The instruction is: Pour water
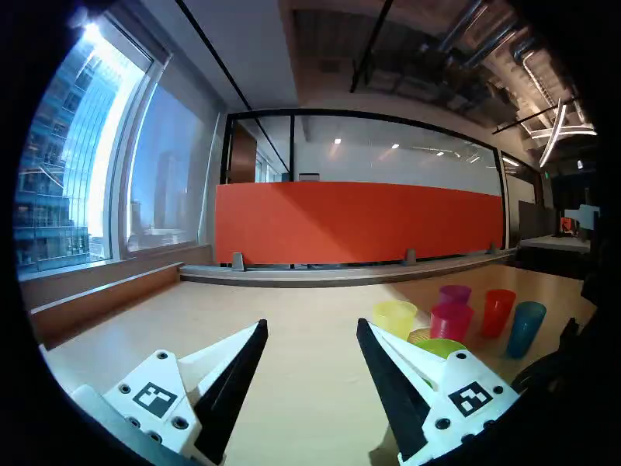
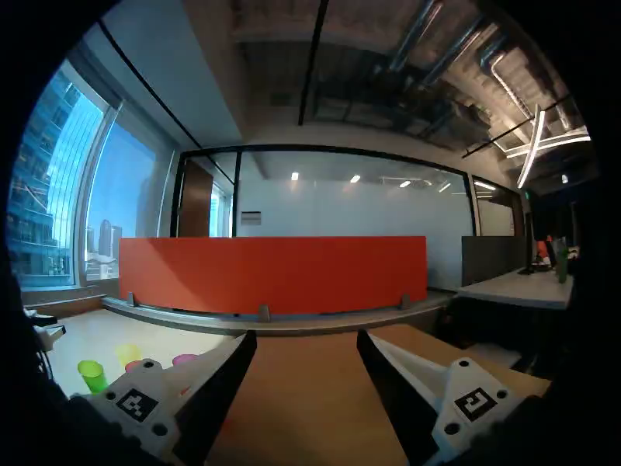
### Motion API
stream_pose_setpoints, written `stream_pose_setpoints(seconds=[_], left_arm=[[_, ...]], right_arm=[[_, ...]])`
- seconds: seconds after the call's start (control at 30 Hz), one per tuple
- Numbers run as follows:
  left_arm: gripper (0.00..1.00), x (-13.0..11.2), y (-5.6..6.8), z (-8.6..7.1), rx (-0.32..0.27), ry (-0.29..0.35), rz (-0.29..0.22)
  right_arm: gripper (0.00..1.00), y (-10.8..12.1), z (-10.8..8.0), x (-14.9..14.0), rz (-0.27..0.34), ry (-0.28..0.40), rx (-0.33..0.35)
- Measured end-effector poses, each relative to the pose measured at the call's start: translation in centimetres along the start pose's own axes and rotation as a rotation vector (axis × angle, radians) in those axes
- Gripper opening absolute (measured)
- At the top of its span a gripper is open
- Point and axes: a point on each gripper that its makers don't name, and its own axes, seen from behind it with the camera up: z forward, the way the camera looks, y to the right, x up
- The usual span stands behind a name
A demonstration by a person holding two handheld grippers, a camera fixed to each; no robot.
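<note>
Both the left gripper [image 1: 311, 326] and right gripper [image 2: 305, 339] gape empty, and a careless reach could topple the clustered cups [image 1: 452, 320].

Yellow cup [image 1: 394, 317], pink cup [image 1: 451, 320], red cup [image 1: 497, 311], teal cup [image 1: 525, 328], orange partition [image 1: 357, 221], pale wooden table [image 1: 310, 334]

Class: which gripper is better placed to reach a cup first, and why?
Probably the left gripper: open, plastic cups close ahead. From the open right gripper they look smaller, far off to the side.
</note>
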Motion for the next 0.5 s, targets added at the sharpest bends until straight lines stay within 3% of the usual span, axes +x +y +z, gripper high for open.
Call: stream_pose_setpoints(seconds=[0.5], left_arm=[[0.85, 0.02, 0.0, -0.02, -0.001, -0.001, 0.004]], right_arm=[[1.0, 0.27, -0.46, 0.18, -0.013, 0.007, -0.001]])
